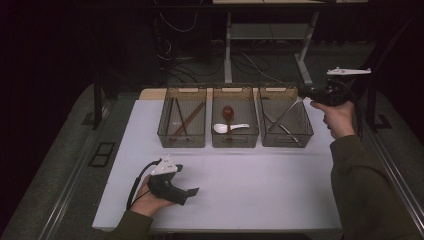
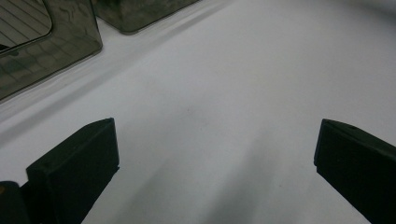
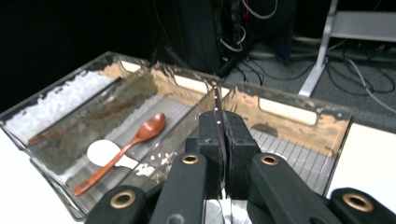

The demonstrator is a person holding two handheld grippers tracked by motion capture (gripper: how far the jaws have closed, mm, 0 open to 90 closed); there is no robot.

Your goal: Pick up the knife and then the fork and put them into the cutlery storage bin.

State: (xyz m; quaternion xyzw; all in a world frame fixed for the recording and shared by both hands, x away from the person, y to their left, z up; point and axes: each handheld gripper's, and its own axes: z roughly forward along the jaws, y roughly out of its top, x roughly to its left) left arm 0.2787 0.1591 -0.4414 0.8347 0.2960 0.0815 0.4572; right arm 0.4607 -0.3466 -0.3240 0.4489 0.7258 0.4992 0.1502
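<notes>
The right gripper (image 3: 223, 140), jaws clamped on a thin, stiff, slippery metal utensil (image 3: 217, 105) rising ahead of them, needs a firm mid-shaft grip.

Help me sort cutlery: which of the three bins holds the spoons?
The middle bin: it holds a wooden spoon and a white spoon; its neighbours hold long thin utensils.

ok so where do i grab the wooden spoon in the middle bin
Take the wooden spoon by its handle, on the near stretch past the white spoon, coming straight down with jaws across it. The walls of the middle bin block a side approach, and the rounded bowl gives little to pinch.
</notes>
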